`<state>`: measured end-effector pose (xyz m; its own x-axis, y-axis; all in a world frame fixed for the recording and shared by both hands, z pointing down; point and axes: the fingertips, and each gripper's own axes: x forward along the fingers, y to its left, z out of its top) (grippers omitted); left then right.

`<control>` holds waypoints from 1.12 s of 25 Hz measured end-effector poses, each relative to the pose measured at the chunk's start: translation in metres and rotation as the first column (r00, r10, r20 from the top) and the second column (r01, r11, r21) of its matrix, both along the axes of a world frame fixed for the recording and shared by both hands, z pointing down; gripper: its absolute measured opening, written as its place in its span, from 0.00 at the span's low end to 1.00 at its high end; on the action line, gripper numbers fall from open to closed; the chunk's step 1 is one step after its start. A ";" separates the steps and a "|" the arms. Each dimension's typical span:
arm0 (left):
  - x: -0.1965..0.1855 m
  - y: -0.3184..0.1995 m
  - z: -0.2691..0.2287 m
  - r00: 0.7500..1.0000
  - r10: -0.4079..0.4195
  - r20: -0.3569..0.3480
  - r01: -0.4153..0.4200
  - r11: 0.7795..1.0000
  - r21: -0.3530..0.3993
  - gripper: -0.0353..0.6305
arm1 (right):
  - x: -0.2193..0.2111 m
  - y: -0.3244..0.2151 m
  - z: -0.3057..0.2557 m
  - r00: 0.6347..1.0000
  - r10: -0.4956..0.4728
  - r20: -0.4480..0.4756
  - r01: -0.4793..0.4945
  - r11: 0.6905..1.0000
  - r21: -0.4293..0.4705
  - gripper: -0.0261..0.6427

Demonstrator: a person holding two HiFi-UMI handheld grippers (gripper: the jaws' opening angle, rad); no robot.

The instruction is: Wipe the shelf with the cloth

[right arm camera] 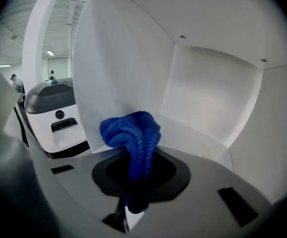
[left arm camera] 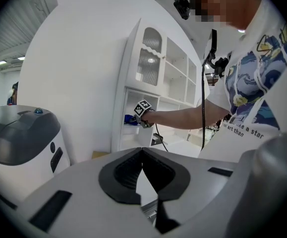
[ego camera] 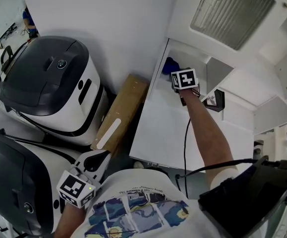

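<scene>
A bunched blue cloth is clamped in my right gripper, which is shut on it. The cloth rests at the left end of the white cabinet's open shelf compartment, against the left side wall, just above the shelf floor. My right gripper reaches into that compartment. My left gripper hangs low by my body, well away from the shelf. Its jaws meet with nothing between them. In the left gripper view the right gripper and the cloth show far off.
Two large white and dark grey machines stand at the left. A cardboard box leans between them and the cabinet. The cabinet's white counter runs below the shelf, with a black device and a cable.
</scene>
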<state>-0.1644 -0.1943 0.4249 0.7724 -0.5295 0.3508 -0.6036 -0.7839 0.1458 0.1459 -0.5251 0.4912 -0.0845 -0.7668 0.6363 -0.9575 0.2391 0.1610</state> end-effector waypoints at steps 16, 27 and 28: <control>0.022 0.002 -0.001 0.997 0.070 -0.015 -0.070 0.998 0.009 0.07 | 0.105 0.044 0.005 0.980 0.196 -0.040 -0.196 0.981 -0.003 0.14; 0.016 0.014 -0.001 0.998 0.056 -0.012 -0.056 0.998 0.005 0.07 | 0.057 0.045 -0.011 0.988 0.142 0.056 -0.146 0.986 0.081 0.14; 0.016 0.016 -0.001 0.999 0.053 -0.013 -0.053 0.999 0.003 0.07 | 0.047 0.044 -0.012 0.990 0.125 0.071 -0.131 0.988 0.085 0.14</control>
